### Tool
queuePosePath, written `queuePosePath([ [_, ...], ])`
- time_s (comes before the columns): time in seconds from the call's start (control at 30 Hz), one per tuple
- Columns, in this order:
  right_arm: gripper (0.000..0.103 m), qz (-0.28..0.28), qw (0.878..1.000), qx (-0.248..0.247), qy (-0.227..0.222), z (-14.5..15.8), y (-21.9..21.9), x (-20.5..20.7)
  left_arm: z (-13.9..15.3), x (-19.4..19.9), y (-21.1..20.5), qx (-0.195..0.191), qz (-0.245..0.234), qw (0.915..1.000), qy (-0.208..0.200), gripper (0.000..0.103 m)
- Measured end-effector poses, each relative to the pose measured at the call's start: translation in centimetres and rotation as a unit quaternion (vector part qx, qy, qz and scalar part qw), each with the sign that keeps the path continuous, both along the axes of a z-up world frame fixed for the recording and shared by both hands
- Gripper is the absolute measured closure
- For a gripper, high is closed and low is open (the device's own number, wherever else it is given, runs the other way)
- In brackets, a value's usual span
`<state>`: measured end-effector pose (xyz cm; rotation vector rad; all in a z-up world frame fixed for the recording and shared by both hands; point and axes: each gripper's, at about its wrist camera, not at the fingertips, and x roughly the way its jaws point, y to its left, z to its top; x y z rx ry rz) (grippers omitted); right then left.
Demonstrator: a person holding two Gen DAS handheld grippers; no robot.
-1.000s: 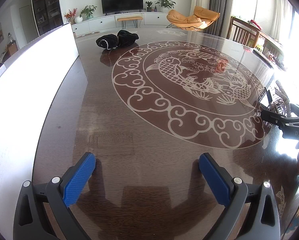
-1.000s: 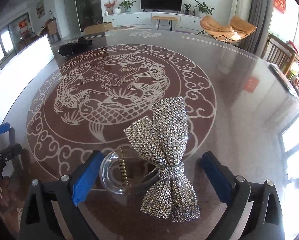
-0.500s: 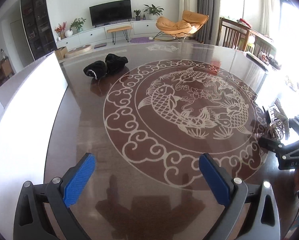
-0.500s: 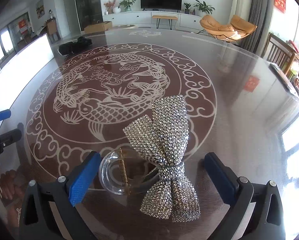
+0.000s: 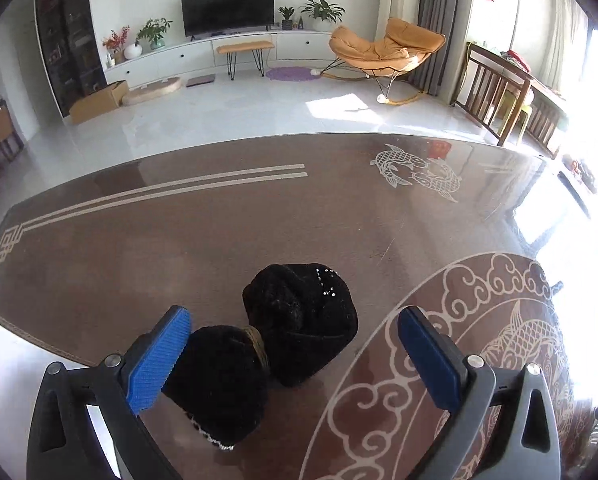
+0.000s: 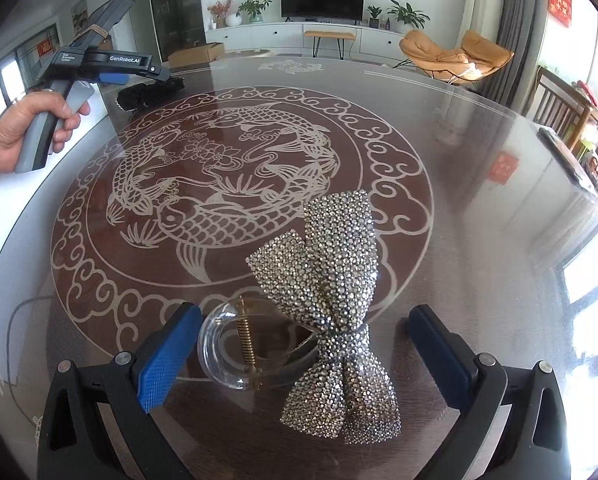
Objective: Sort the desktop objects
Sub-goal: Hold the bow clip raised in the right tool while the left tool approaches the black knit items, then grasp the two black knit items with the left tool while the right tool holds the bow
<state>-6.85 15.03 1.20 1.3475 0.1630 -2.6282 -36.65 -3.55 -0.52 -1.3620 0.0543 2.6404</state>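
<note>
A black fuzzy bow-shaped hair piece [image 5: 299, 320] lies on the dark patterned table [image 5: 179, 240]. My left gripper [image 5: 295, 340] is open, its blue pads on either side of the hair piece, the left pad close against one lobe. In the right wrist view a rhinestone bow [image 6: 331, 280] on a clear claw clip [image 6: 235, 352] lies between the open fingers of my right gripper [image 6: 305, 336], touching neither pad. There a hand [image 6: 19, 136] holds the left gripper [image 6: 155, 76] over the black hair piece [image 6: 147, 92] at the far left.
A white panel [image 5: 3, 360] borders the table on the left, close to the black hair piece. The koi medallion [image 6: 227, 184] fills the table's middle. Wooden chairs [image 6: 559, 108] stand at the right edge. A dark flat object [image 6: 567, 160] lies near that edge.
My left gripper has travelled across the table to the black hair piece, which now sits between its open fingers. The right gripper has stayed almost still around the rhinestone bow.
</note>
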Motion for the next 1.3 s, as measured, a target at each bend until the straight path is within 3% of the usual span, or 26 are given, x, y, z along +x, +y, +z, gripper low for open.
queuePosePath([
  [0.07, 0.0, -0.001, 1.0, 0.001, -0.001, 0.0, 0.0, 0.0, -1.3, -0.3, 0.4, 0.003, -0.015, 0.9998, -0.014, 0.004],
  [0.13, 0.0, -0.001, 1.0, 0.0, 0.0, 0.0, 0.0, 0.0, -1.9, 0.8, 1.2, -0.031, -0.018, 0.9993, 0.007, 0.029],
  [0.17, 0.0, -0.001, 1.0, 0.0, 0.0, 0.0, 0.0, 0.0, -1.8, 1.6, 1.2, -0.02, -0.019, 0.9995, 0.018, 0.043],
  [0.27, 0.0, -0.001, 1.0, 0.0, 0.0, 0.0, 0.0, 0.0, -1.6, 4.5, 1.1, -0.008, 0.013, 0.9994, 0.03, 0.06],
  [0.4, 0.0, -0.001, 1.0, 0.0, 0.0, 0.0, 0.0, 0.0, -1.7, 10.7, 1.0, 0.002, 0.047, 0.9984, 0.029, 0.062],
  [0.53, 0.0, -0.001, 1.0, 0.001, 0.0, 0.0, 0.0, 0.0, -1.9, 20.3, 1.4, 0.013, 0.076, 0.9967, 0.026, 0.063],
  [0.63, 0.0, -0.001, 1.0, 0.001, 0.0, 0.0, 0.1, 0.0, -1.9, 27.2, 2.4, 0.034, 0.101, 0.9941, 0.023, 0.06],
  [0.7, 0.0, -0.001, 1.0, 0.001, 0.0, 0.0, 0.1, 0.0, -2.0, 29.6, 3.4, 0.033, 0.111, 0.9929, 0.024, 0.048],
  [0.77, 0.0, -0.001, 1.0, 0.002, 0.0, 0.0, 0.1, 0.0, -2.4, 29.9, 4.3, 0.017, 0.112, 0.9935, 0.015, 0.012],
  [0.93, 0.0, -0.001, 1.0, 0.002, 0.0, 0.0, 0.1, 0.0, -3.0, 29.0, 5.2, -0.023, 0.101, 0.9946, -0.005, 0.0],
  [1.3, 0.0, -0.001, 1.0, 0.007, 0.003, 0.0, 0.1, 0.0, -2.9, 28.6, 4.7, -0.022, 0.098, 0.9949, -0.004, 0.0],
])
